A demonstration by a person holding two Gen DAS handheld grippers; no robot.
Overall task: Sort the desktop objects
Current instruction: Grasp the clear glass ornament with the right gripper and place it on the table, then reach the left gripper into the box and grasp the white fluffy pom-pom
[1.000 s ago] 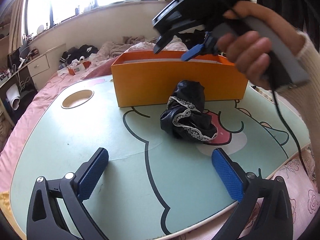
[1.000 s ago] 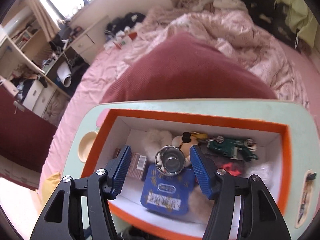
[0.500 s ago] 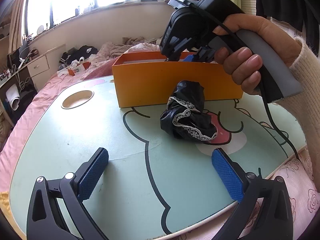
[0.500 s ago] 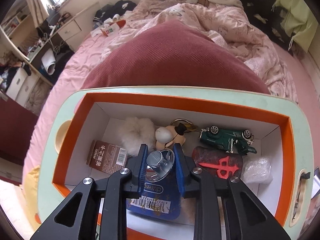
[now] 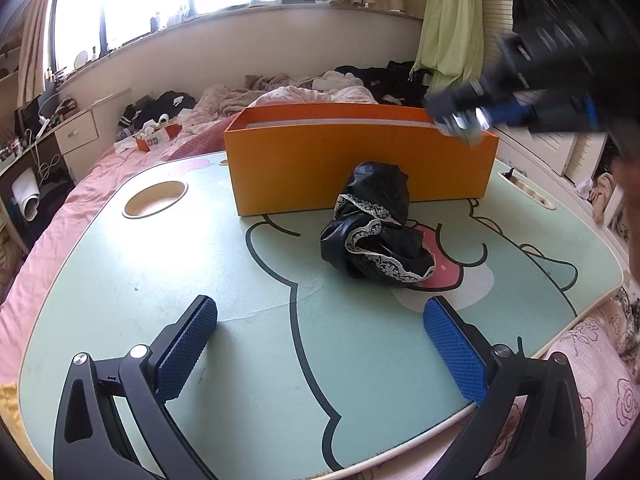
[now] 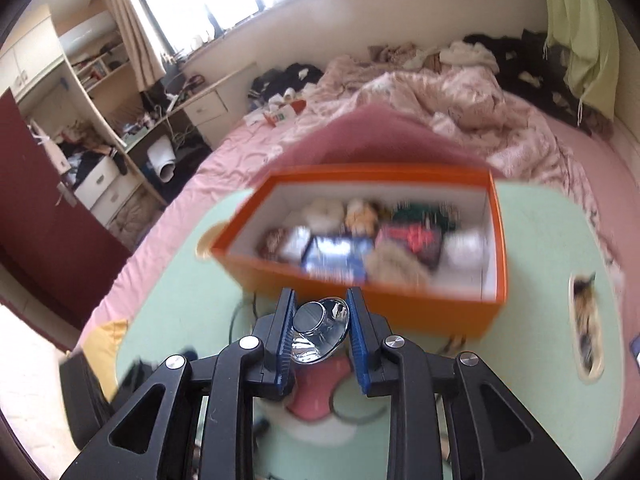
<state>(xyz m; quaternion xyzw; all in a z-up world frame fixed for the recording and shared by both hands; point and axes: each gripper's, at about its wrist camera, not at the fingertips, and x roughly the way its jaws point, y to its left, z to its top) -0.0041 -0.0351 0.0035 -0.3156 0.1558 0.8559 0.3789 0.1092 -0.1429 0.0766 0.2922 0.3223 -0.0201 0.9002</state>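
shiny chrome funnel-shaped piece (image 6: 320, 330) clamped in right gripper (image 6: 321, 336), flat cap facing camera.

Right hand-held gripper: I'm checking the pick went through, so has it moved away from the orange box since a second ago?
Yes. The right hand-held gripper, shut on the shiny cup, has pulled back off the orange box.

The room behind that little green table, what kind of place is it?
Most likely a lived-in bedroom. The green table stands on a bed with pink sheets and a rumpled blanket, clothes lie heaped by the window wall, and a cluttered desk with drawers stands alongside.
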